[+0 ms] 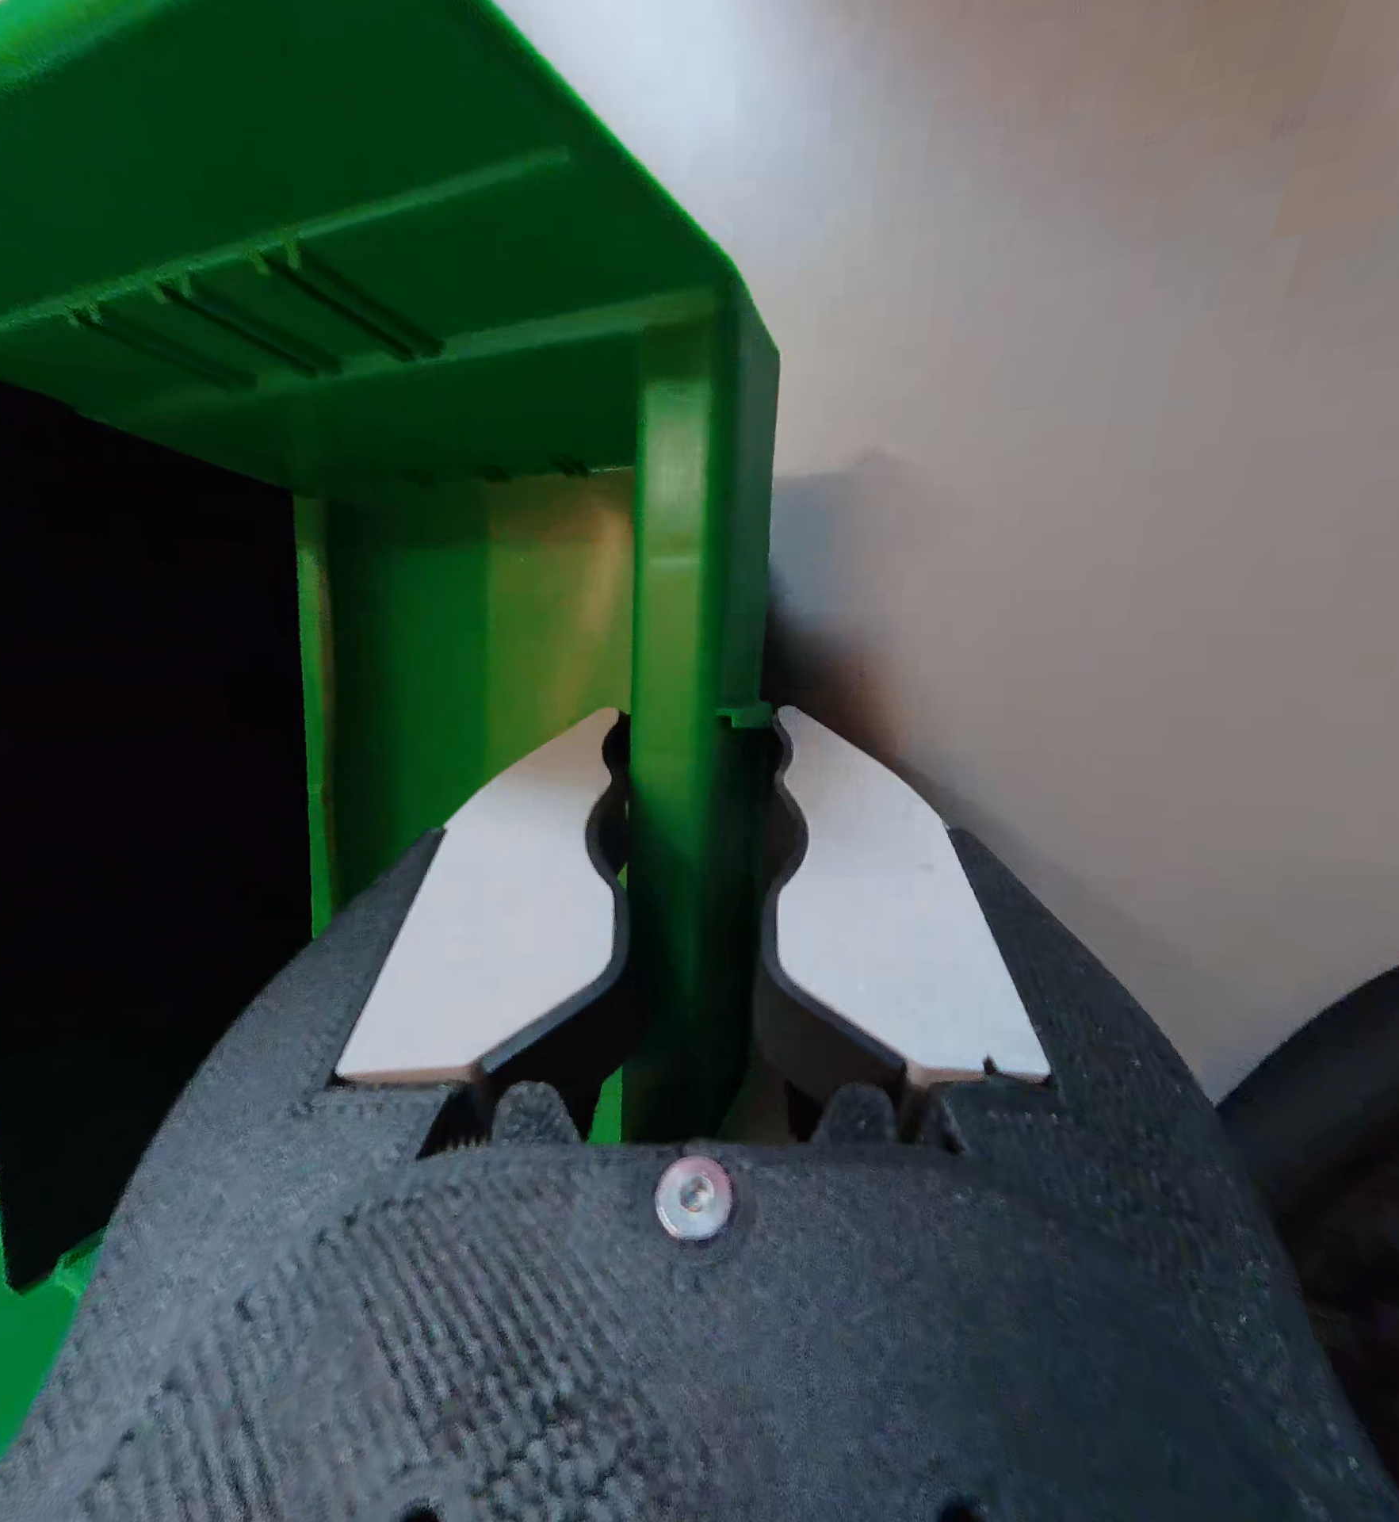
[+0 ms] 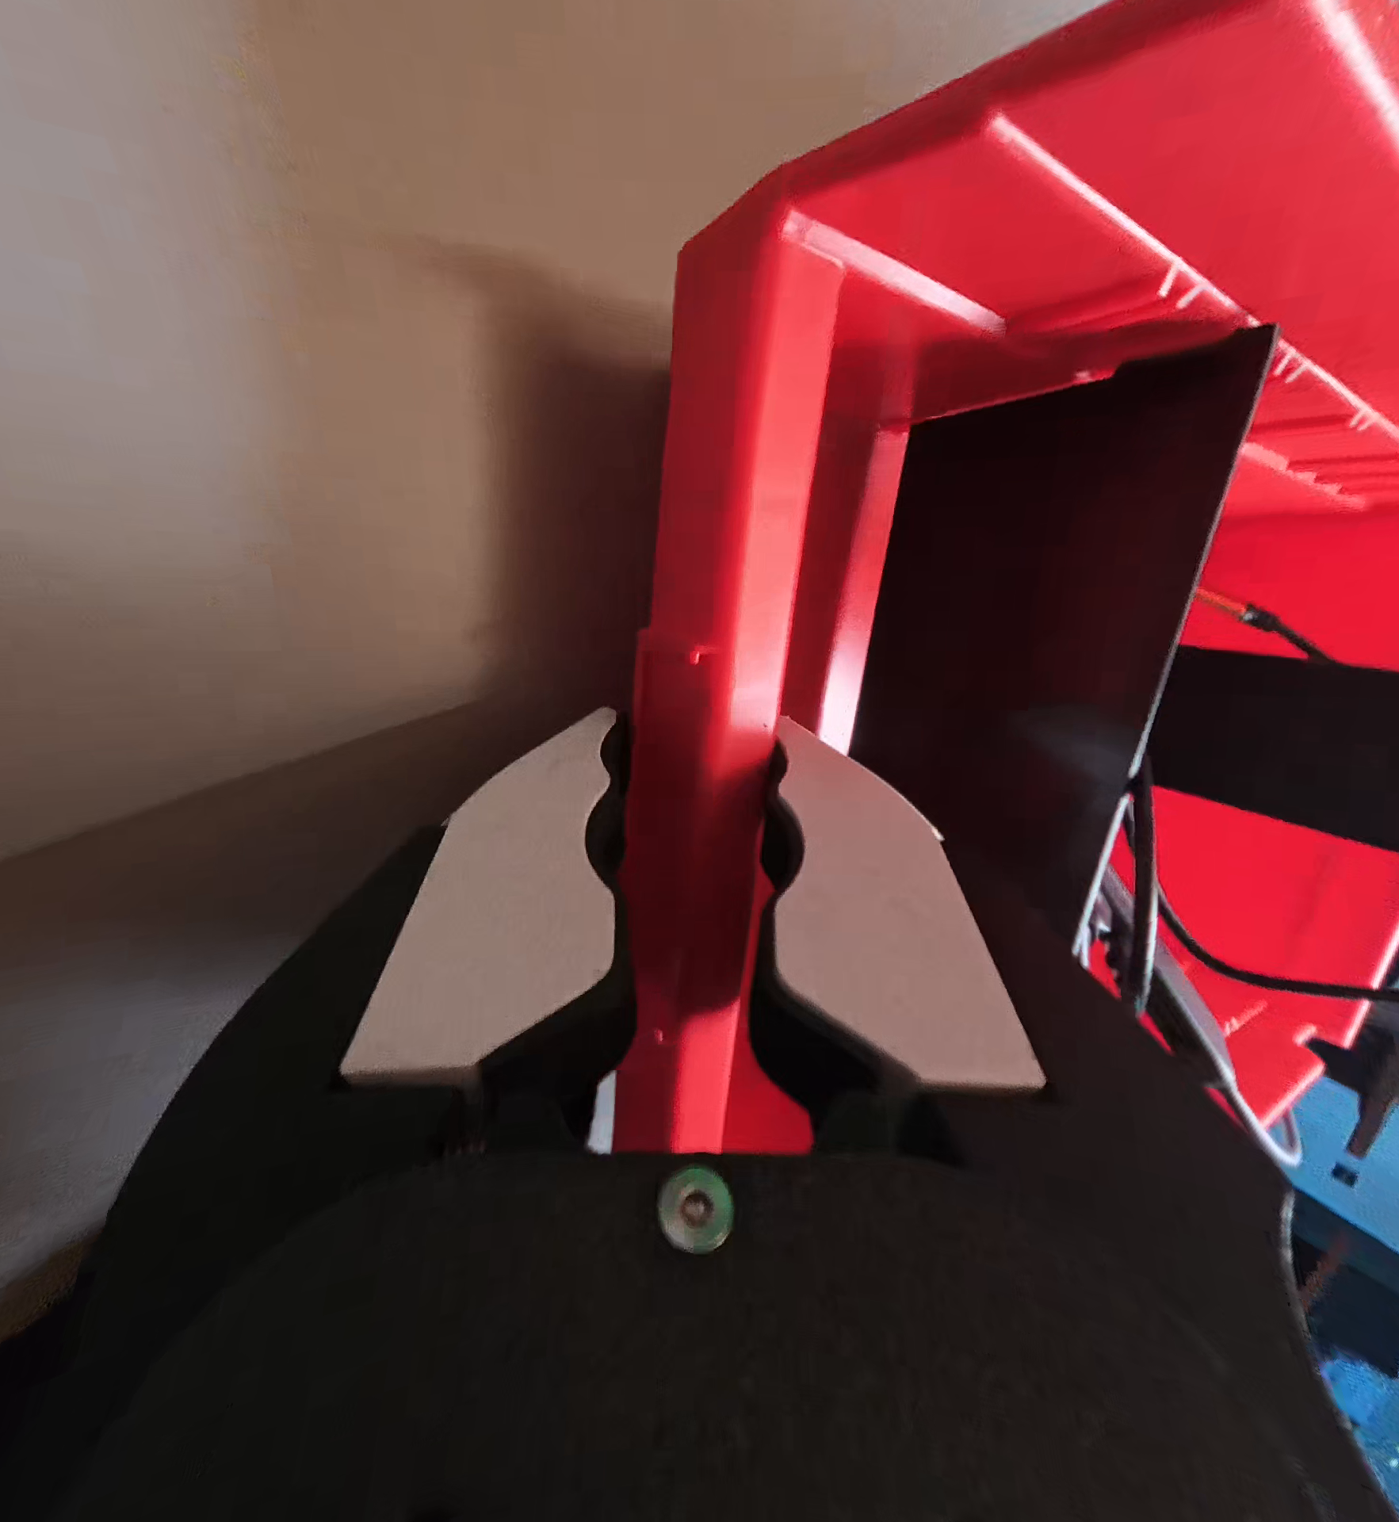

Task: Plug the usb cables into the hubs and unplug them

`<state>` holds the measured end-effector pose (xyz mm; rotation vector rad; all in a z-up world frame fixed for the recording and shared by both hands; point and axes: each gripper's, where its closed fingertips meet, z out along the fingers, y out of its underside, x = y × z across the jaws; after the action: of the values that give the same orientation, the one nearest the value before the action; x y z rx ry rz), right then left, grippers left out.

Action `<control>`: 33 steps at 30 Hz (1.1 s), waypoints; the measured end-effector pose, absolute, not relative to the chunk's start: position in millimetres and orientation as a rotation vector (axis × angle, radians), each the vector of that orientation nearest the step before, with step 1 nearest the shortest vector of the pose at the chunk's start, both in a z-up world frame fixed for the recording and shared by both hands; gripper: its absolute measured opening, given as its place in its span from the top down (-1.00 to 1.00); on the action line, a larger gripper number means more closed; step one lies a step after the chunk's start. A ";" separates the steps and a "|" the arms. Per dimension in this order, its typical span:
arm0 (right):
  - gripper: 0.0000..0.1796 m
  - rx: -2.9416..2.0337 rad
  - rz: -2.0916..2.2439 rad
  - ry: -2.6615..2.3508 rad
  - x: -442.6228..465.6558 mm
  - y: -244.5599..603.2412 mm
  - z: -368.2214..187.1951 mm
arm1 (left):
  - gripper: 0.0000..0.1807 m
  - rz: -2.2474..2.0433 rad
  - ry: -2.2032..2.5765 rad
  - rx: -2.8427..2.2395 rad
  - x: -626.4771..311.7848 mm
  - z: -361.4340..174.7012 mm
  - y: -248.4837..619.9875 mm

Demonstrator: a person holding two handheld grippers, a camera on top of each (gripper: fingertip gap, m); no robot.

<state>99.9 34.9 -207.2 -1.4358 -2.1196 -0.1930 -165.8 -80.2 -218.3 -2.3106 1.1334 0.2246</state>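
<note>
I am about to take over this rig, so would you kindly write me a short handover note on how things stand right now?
Left hand-held gripper: closed on the upright corner post of the green plastic bin; a black divider panel stands inside it.
Right hand-held gripper: closed on the corner post of the red plastic bin, which holds a black divider sheet.
Job's things: thin black cables and a white cable hang at the red bin's right side. No hub or plug can be made out.
Done: nothing visible.
Left: release the bins, find the hubs, plug in and unplug.
</note>
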 end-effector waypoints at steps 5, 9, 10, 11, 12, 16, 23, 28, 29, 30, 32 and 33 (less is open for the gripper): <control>0.66 -1.342 -0.088 -2.101 92.5 -13.1 -204.5 | 0.65 0.195 1.286 -2.195 -116.8 -217.1 -62.1; 0.64 -1.308 0.109 -1.945 87.4 -51.2 -178.5 | 0.65 0.174 1.283 -2.058 -90.7 -205.3 -47.4; 0.62 -1.327 0.206 -1.867 90.3 -61.0 -163.9 | 0.65 0.129 1.221 -2.026 -85.0 -196.0 -47.2; 0.63 -1.351 0.296 -1.773 97.0 -67.9 -148.3 | 0.64 0.059 1.144 -1.998 -79.2 -184.4 -49.4; 0.64 -1.384 0.369 -1.660 108.0 -70.1 -132.6 | 0.61 -0.046 1.051 -1.972 -71.6 -170.6 -54.0; 0.62 -1.597 0.481 -1.106 182.1 -38.1 -100.4 | 0.54 -0.515 0.638 -1.866 -32.3 -120.0 -79.6; 0.44 -1.832 0.525 -0.789 192.7 15.5 -142.4 | 0.36 -0.434 0.263 -1.910 8.1 -138.5 -58.1; 0.67 -1.893 0.438 -0.745 175.9 36.7 -159.1 | 0.42 -0.289 0.187 -1.932 19.4 -155.5 -16.5; 0.82 -1.880 0.421 -0.716 179.0 39.5 -155.8 | 0.44 -0.288 0.178 -1.919 22.3 -157.3 -11.7; 0.85 -1.872 0.412 -0.712 180.3 40.6 -154.5 | 0.45 -0.289 0.135 -1.906 22.7 -157.0 -8.2; 0.87 -1.866 0.348 -0.718 182.7 41.2 -154.6 | 0.50 -0.275 0.081 -1.896 21.3 -153.4 -6.2; 0.88 -1.858 0.323 -0.719 184.9 40.6 -153.0 | 0.61 -0.250 0.073 -1.881 18.4 -149.4 -7.1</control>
<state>184.9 40.6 -153.0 -1.8584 -0.7191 0.3228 18.4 -7.1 -149.4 -1.8815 0.0733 -0.2502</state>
